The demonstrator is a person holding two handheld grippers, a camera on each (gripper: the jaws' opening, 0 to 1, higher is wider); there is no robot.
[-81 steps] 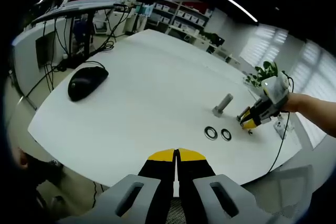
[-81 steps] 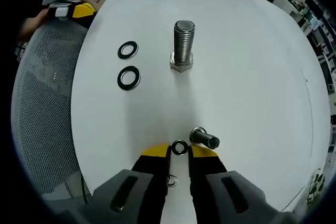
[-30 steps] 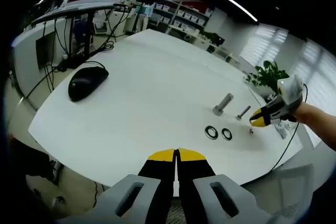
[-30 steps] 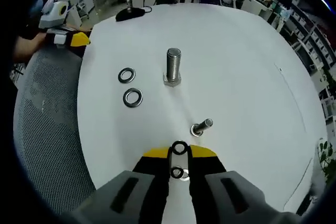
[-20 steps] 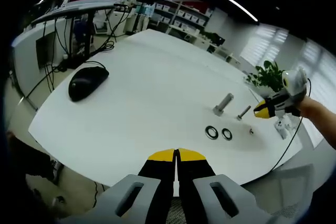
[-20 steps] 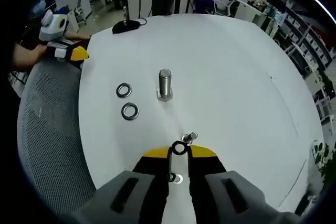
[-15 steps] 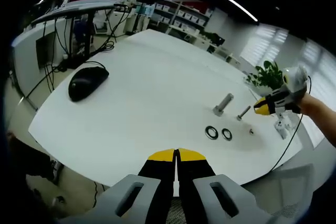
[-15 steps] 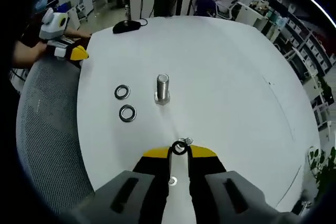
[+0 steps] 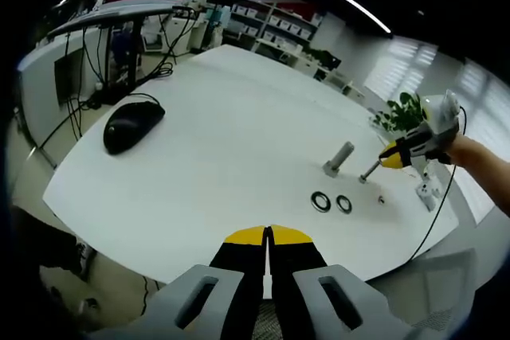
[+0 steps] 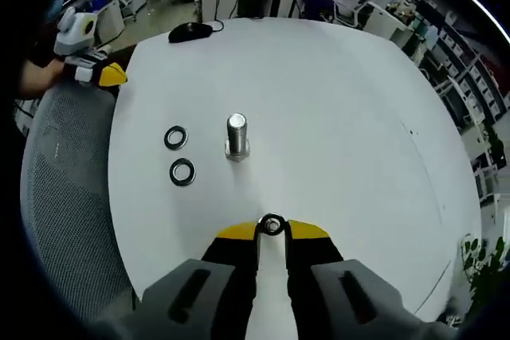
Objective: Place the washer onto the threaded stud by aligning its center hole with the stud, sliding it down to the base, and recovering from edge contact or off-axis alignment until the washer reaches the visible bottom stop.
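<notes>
My right gripper (image 10: 272,228) is shut on a small metal washer (image 10: 272,225), held flat at its yellow tips. In the left gripper view the right gripper (image 9: 388,161) hangs just over the top of a small upright threaded stud (image 9: 367,172); whether the washer touches it I cannot tell. In the right gripper view the stud is hidden behind the washer and tips. My left gripper (image 9: 268,236) is shut with nothing in it, at the table's near edge, and appears at the table's far left (image 10: 100,72) in the right gripper view.
A large upright bolt (image 10: 236,138) (image 9: 339,158) stands mid-table, with two bigger washers (image 10: 175,137) (image 10: 182,171) (image 9: 320,201) beside it. A tiny washer (image 9: 380,199) lies near the stud. A black mouse (image 9: 131,123) and a grey mesh chair (image 10: 64,197) are at the table's edges.
My right gripper has carried the washer forward and over the small stud, which has slipped out of sight behind the washer. The left gripper has not moved.
</notes>
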